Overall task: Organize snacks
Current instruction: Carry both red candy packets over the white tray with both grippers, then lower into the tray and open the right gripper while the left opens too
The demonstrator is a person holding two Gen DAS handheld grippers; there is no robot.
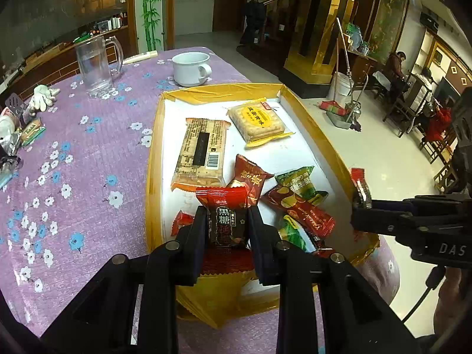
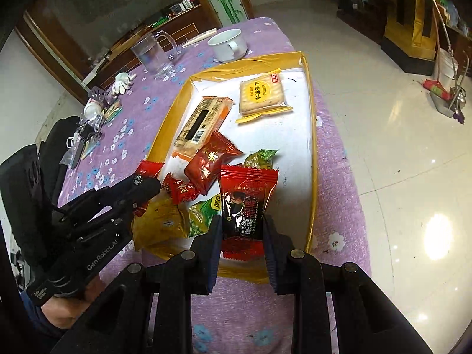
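Yellow-rimmed and white-floored, a shallow tray [image 1: 309,124] sits on a table under a purple floral cloth [image 1: 88,153], holding the snacks. At its far end lie a square pack of yellow-labelled crackers [image 1: 257,121] and, just beside it, a long biscuit pack [image 1: 201,155] turned barcode side up. Nearer the cameras, small wrappers crowd together: a dark red pillow-shaped packet [image 1: 250,180], a green snack bag [image 1: 298,181], a red tube-shaped packet [image 1: 301,211] and a small red candy [image 2: 180,190].

Each gripper carries its own red-and-black brown sugar packet. The left gripper [image 1: 227,230] is clamped on one such packet [image 1: 227,221], held above the tray's near edge. The right gripper [image 2: 242,230] is likewise closed on a matching red-and-black packet [image 2: 246,203], also over the near end of the tray.

Beyond the tray stand a white mug [image 1: 191,69] and a clear glass jug [image 1: 96,66], well apart from each other. White gloves [image 1: 42,97] and other small items lie at the cloth's left side.
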